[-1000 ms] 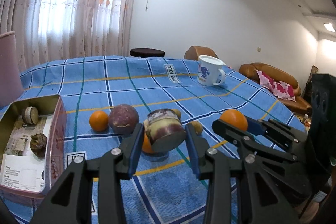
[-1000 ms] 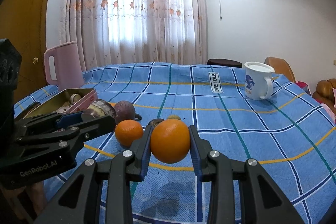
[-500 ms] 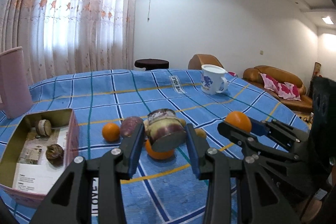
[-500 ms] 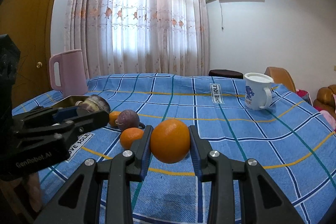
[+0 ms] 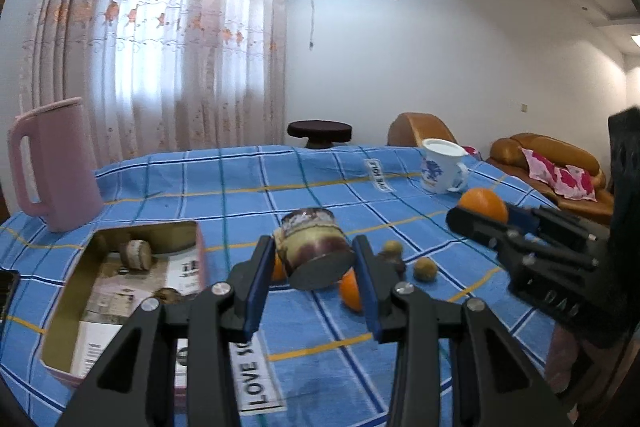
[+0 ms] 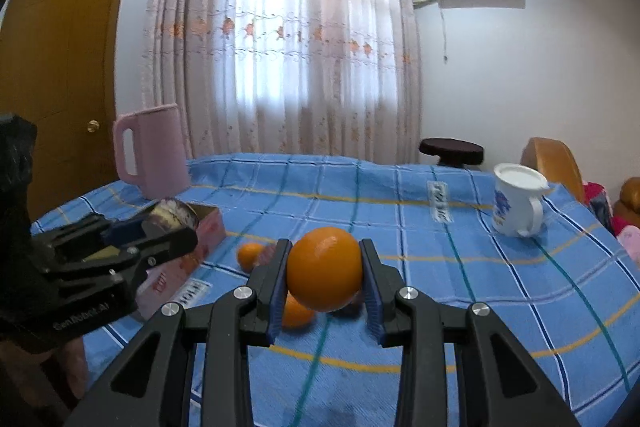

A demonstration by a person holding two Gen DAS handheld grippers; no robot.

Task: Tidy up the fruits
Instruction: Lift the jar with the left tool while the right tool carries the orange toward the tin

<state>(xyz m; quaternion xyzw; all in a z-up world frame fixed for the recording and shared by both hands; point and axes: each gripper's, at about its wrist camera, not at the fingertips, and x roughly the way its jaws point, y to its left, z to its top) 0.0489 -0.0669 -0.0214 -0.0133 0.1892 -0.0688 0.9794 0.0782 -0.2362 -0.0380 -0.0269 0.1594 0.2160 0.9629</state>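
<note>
While a blue checked cloth (image 5: 248, 187) with green, yellow and white lines covers the whole surface, a white tag sewn on it reads "LOVE" (image 5: 256, 383) at the near edge. On the cloth stand a pink jug (image 5: 56, 167), an open pink tin box (image 5: 120, 291) with printed paper and a few brown fruits inside, and a white mug (image 6: 516, 203) with a blue figure. The left gripper (image 5: 316, 263), its side lettered "GenRobot.AI", is clenched on a cut purple-and-cream fruit (image 5: 312, 247), lifted just right of the box. The right gripper (image 6: 324, 275) grasps a smooth, glossy orange (image 6: 324, 269) above the cloth. Smaller oranges (image 6: 250, 255) and two small brown fruits (image 5: 424, 269) lie between them.
</note>
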